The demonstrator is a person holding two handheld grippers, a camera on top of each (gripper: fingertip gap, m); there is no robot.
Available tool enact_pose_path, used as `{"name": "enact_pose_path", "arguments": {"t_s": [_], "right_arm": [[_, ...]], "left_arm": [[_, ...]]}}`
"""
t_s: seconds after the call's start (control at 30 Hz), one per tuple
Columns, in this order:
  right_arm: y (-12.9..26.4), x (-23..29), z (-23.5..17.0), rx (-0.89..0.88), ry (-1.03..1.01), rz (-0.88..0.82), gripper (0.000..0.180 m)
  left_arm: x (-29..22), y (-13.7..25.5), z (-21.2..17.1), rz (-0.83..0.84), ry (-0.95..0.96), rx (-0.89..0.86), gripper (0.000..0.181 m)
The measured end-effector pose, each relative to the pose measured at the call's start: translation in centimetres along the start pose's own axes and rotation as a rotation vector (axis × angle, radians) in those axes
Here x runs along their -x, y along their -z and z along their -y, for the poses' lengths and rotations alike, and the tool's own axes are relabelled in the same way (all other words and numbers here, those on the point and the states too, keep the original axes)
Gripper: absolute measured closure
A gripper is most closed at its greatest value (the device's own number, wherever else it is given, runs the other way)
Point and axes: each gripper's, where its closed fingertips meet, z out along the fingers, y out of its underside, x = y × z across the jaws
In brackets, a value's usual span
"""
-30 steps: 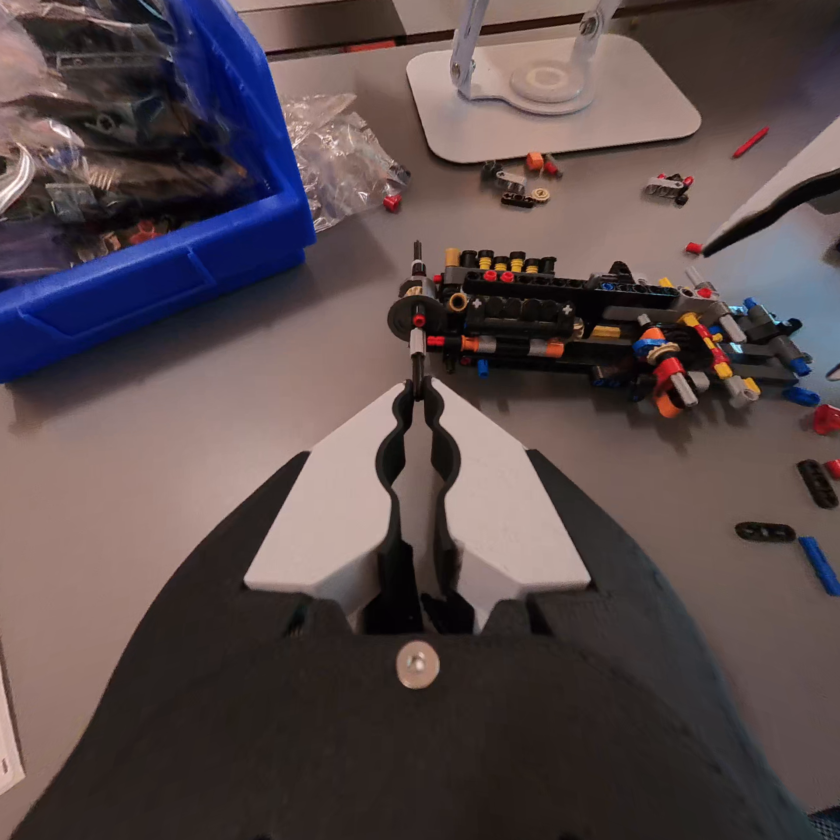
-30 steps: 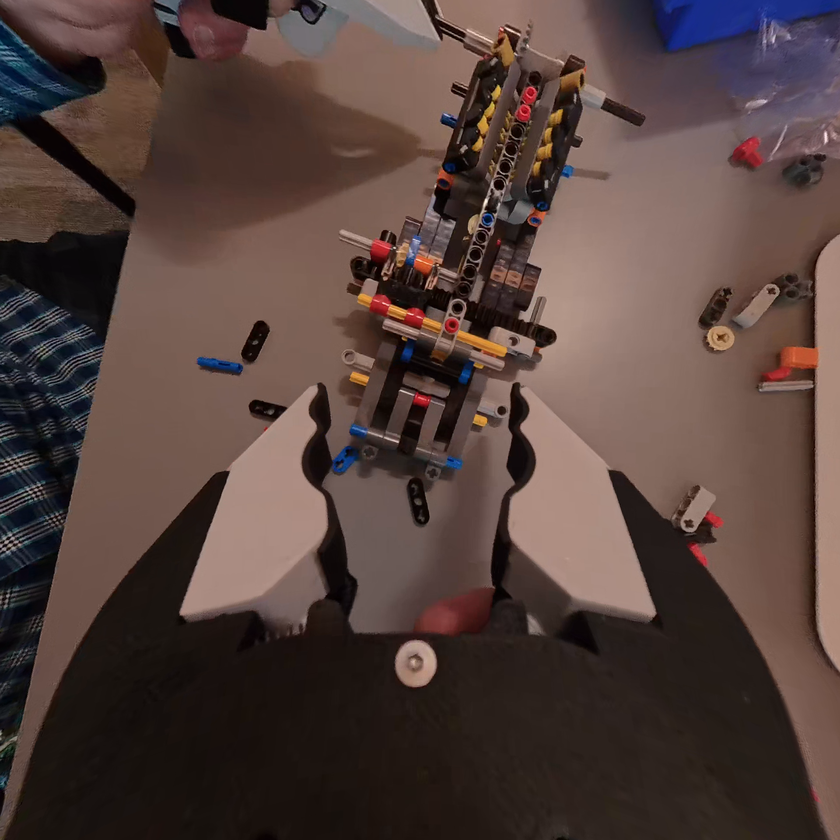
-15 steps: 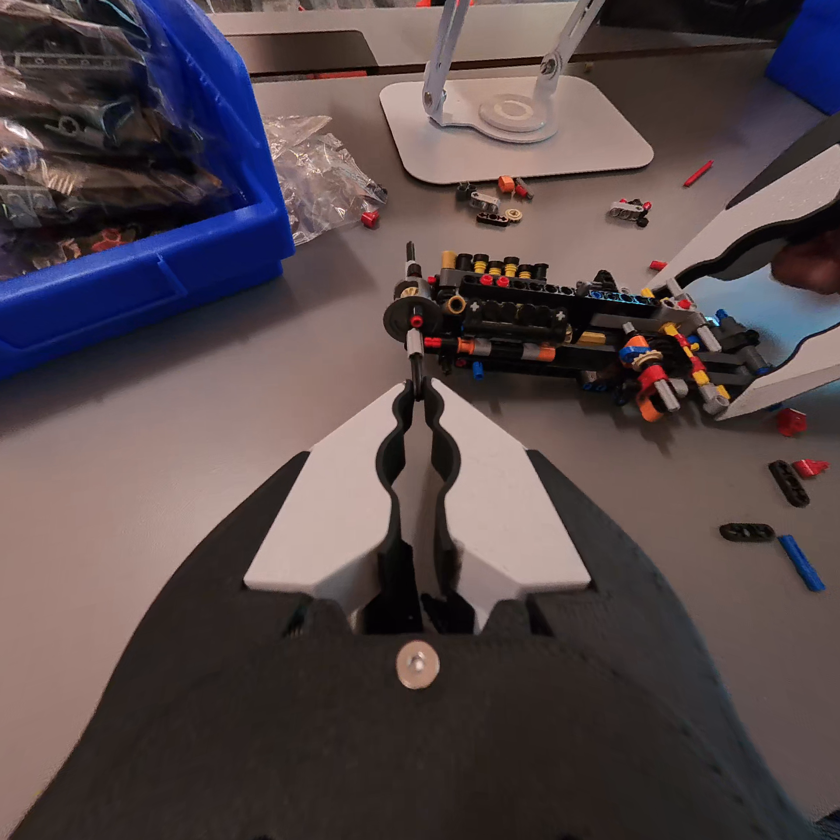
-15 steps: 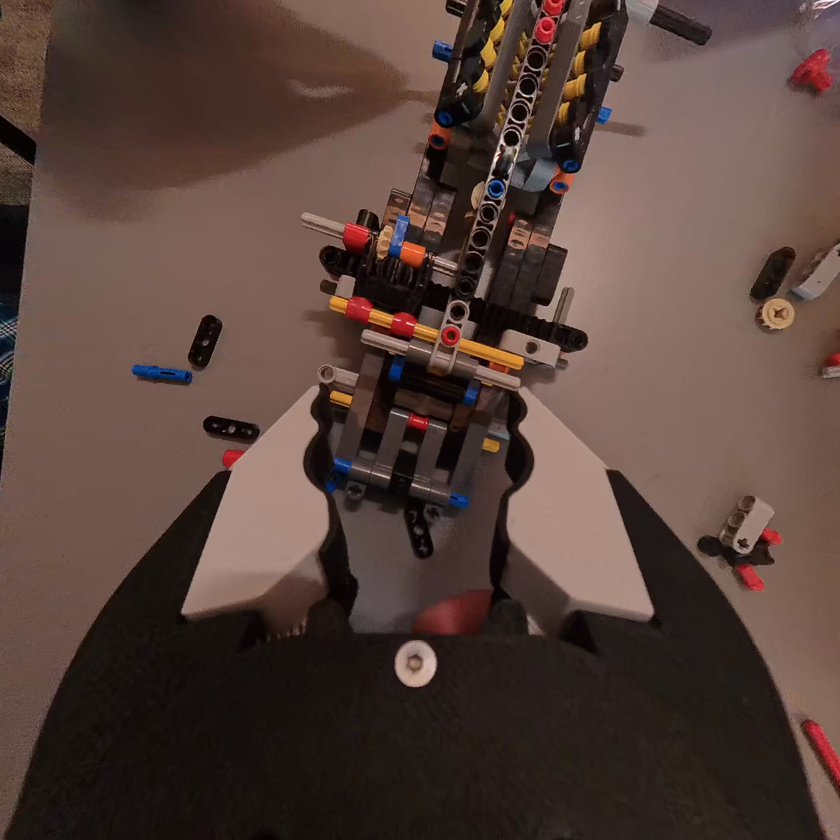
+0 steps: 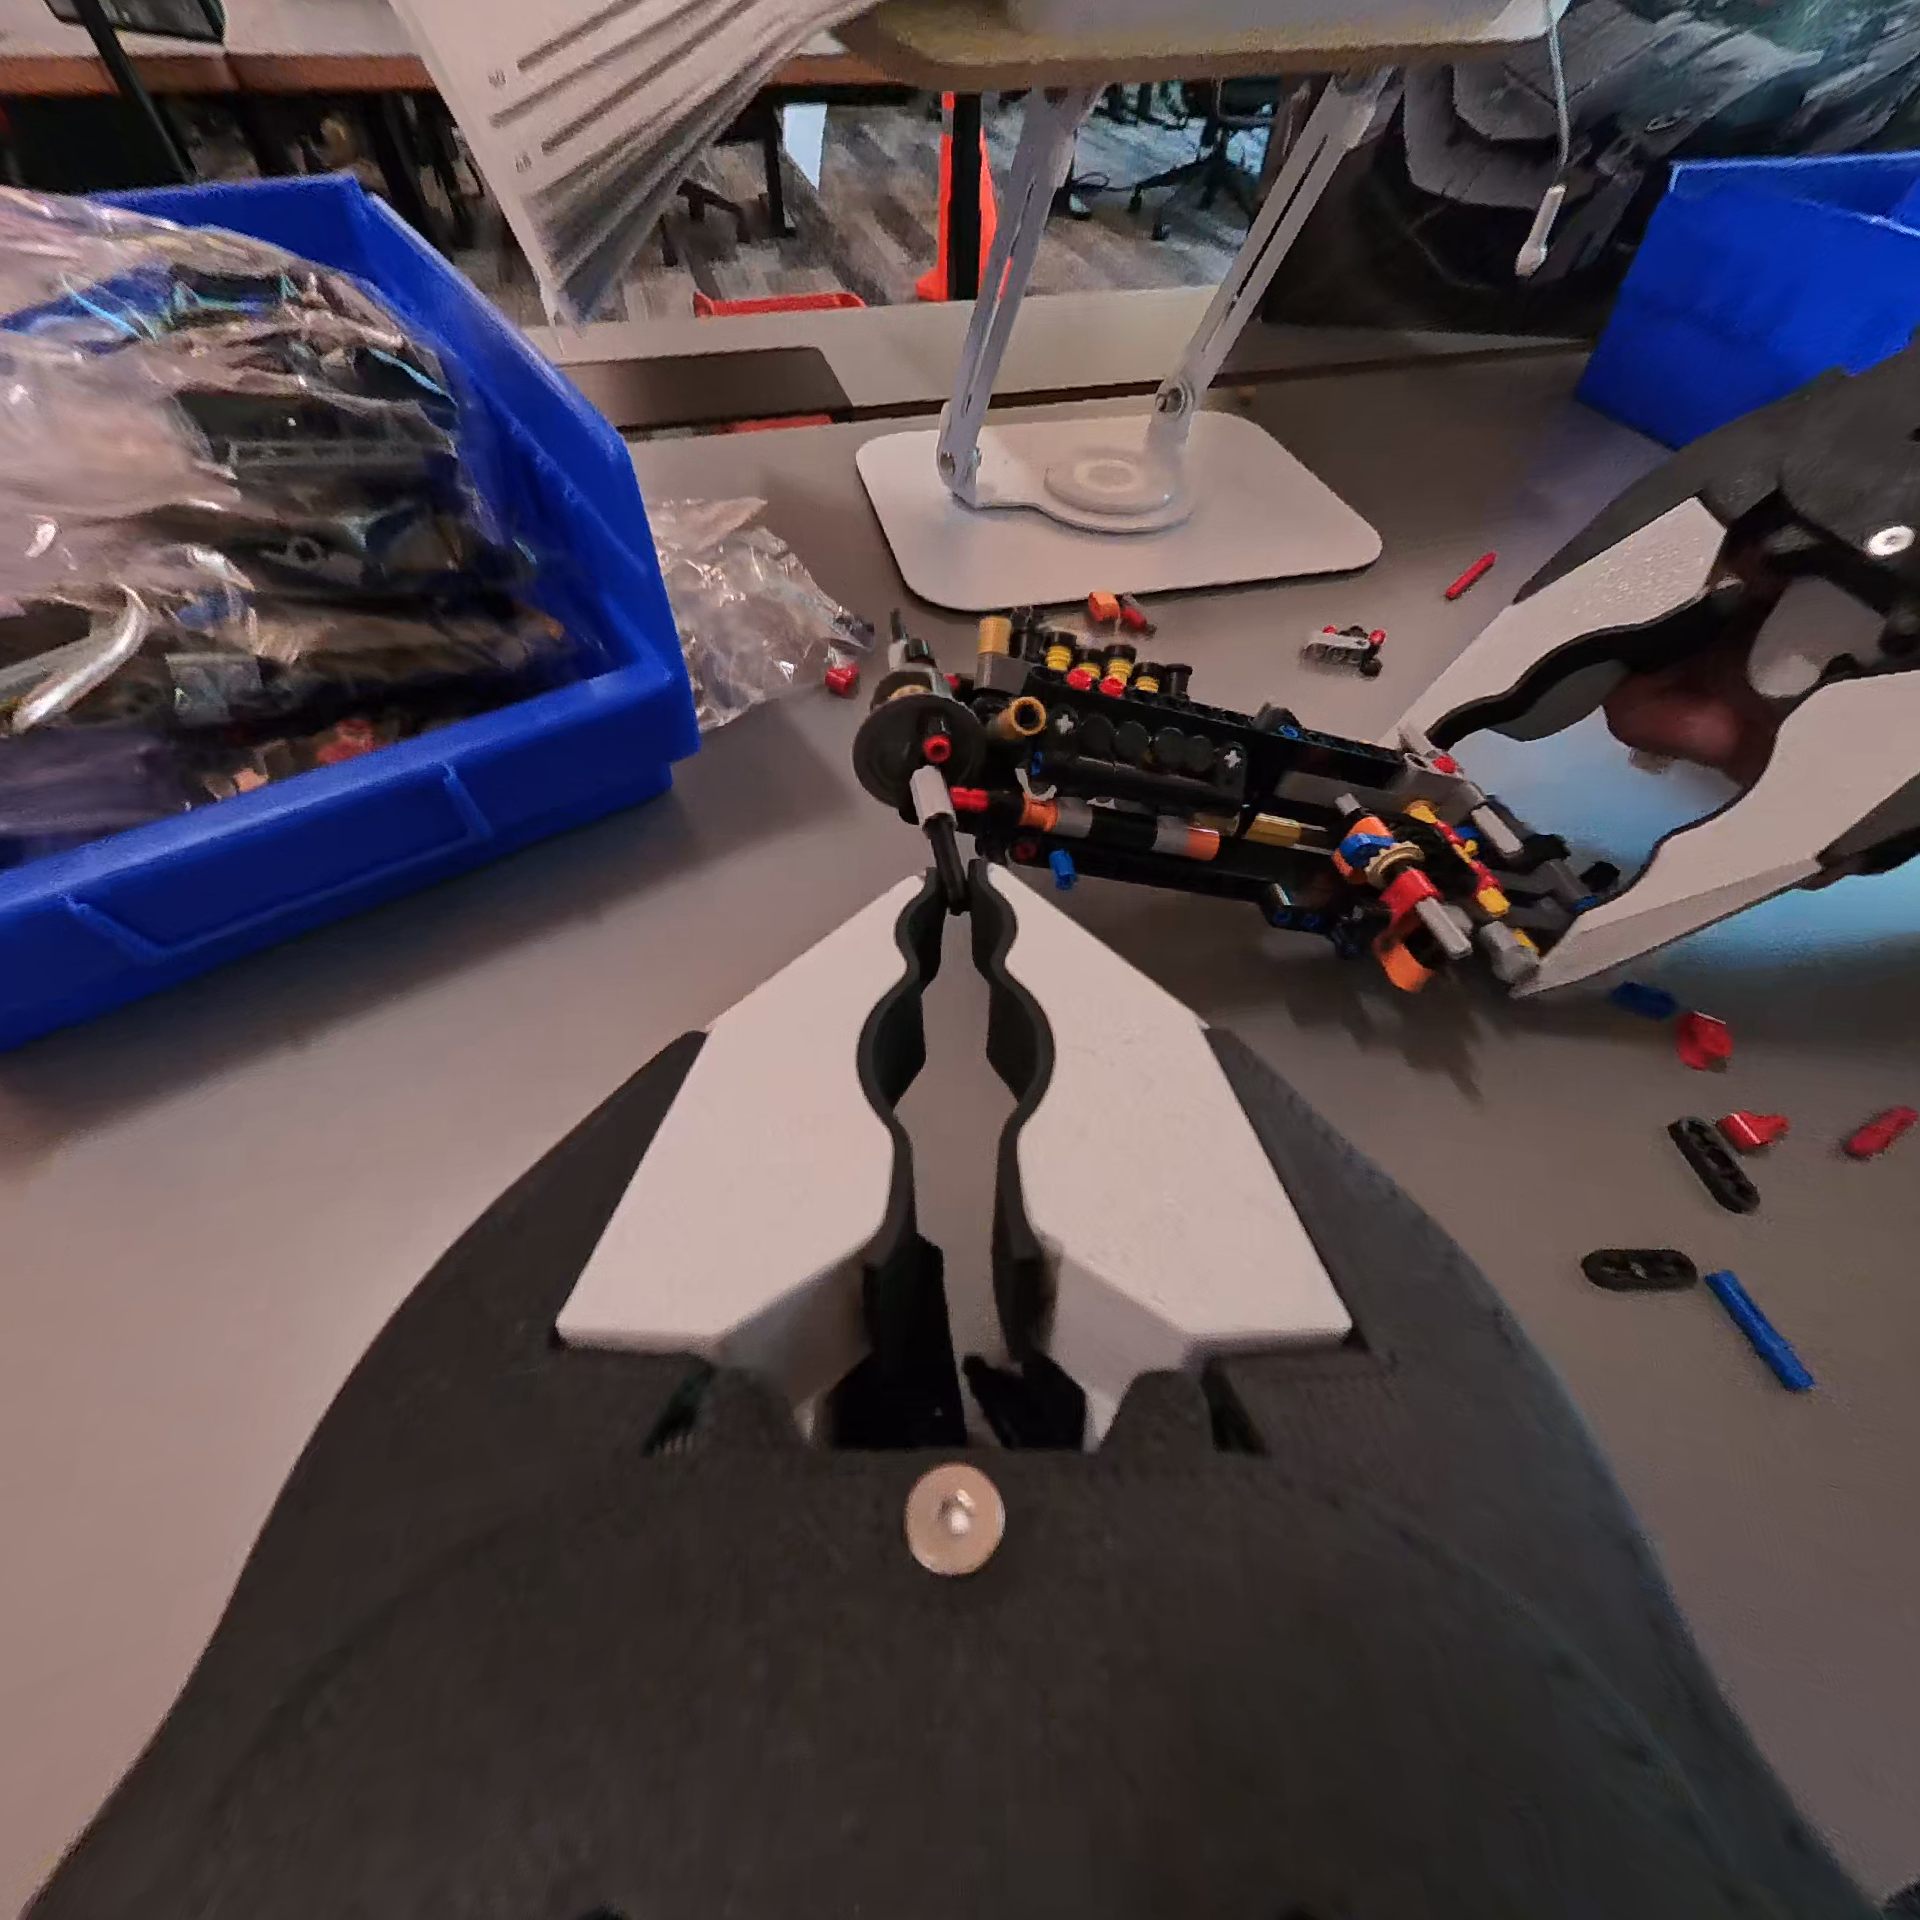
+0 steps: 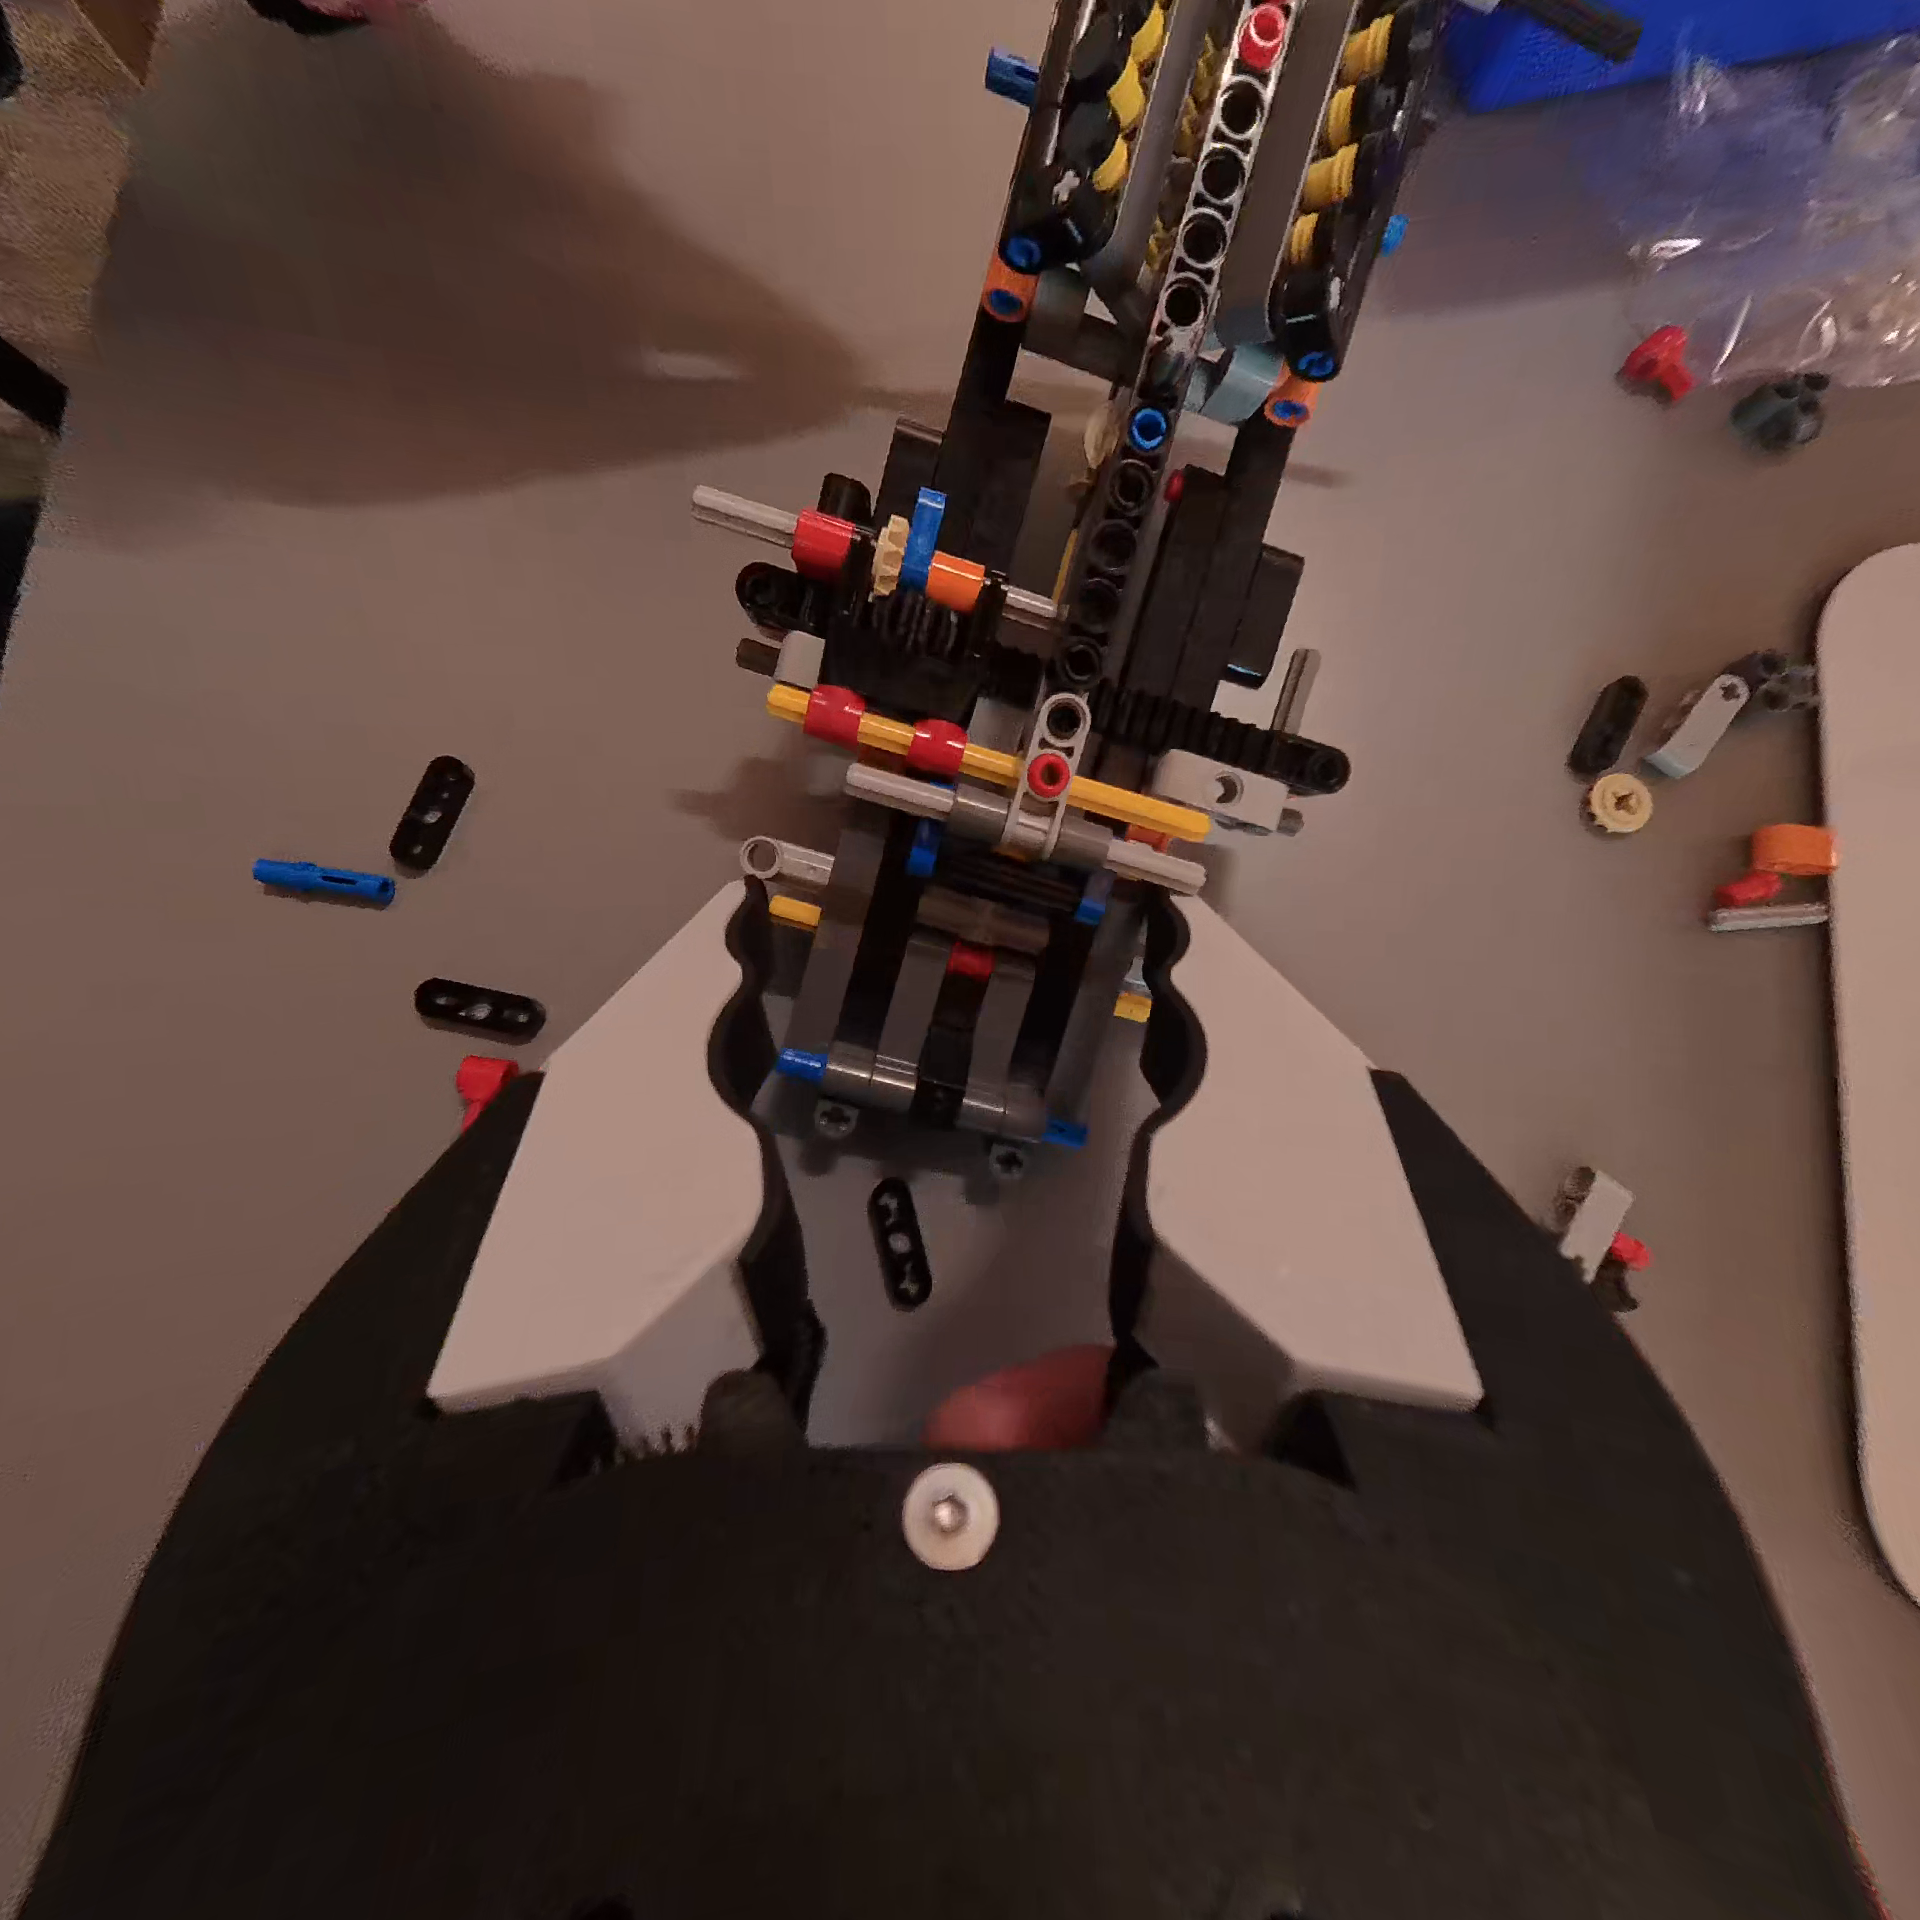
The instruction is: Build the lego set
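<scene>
A long black lego chassis [image 5: 1143, 748] with red, yellow, blue and orange pins lies across the grey table [image 5: 416, 1091]. My left gripper [image 5: 954, 883] is shut on the black axle [image 5: 943, 844] that sticks out beside the wheel disc at the chassis's left end. My right gripper [image 6: 954, 914] is open, and its fingers straddle the chassis's [image 6: 1122, 582] near end. I cannot tell if they touch it. It also shows in the left wrist view [image 5: 1475, 862], around the chassis's right end.
A blue bin [image 5: 312, 831] of bagged parts stands at the left, with a clear bag [image 5: 748, 613] beside it. A white stand base [image 5: 1122, 540] is behind the chassis, and a second blue bin [image 5: 1766, 291] at far right. Loose links [image 6: 899, 1242] and pins [image 6: 322, 881] lie around. One gripper's finger ends stand about 15 centimetres off the other's.
My right gripper has moved forward until its open fingers straddle the chassis end. My left gripper keeps hold of the axle, and its view has tilted up.
</scene>
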Motion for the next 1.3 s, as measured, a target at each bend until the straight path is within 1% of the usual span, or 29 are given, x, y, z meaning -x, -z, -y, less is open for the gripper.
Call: {"name": "enact_pose_path", "arguments": {"t_s": [0.33, 0.6, 1.0, 1.3], "right_arm": [[-0.3, -1.3, 0.5, -0.034, 0.113, -0.134, 0.111], [-0.2, -2.1, 0.7, -0.048, 0.167, -0.203, 0.112], [0.3, -2.0, 1.6, -0.088, 0.172, -0.228, 0.112], [-0.1, -1.9, 1.3, -0.099, 0.133, -0.202, 0.112]], "left_arm": [[-0.3, 0.7, 1.3, -0.037, -0.014, -0.107, 0.178], [-0.5, 0.9, 1.7, -0.055, -0.016, -0.138, 0.178], [-0.3, 1.4, 2.8, -0.051, 0.013, -0.180, 0.178], [-1.1, 1.8, 3.8, -0.065, -0.001, -0.209, 0.178]]}}
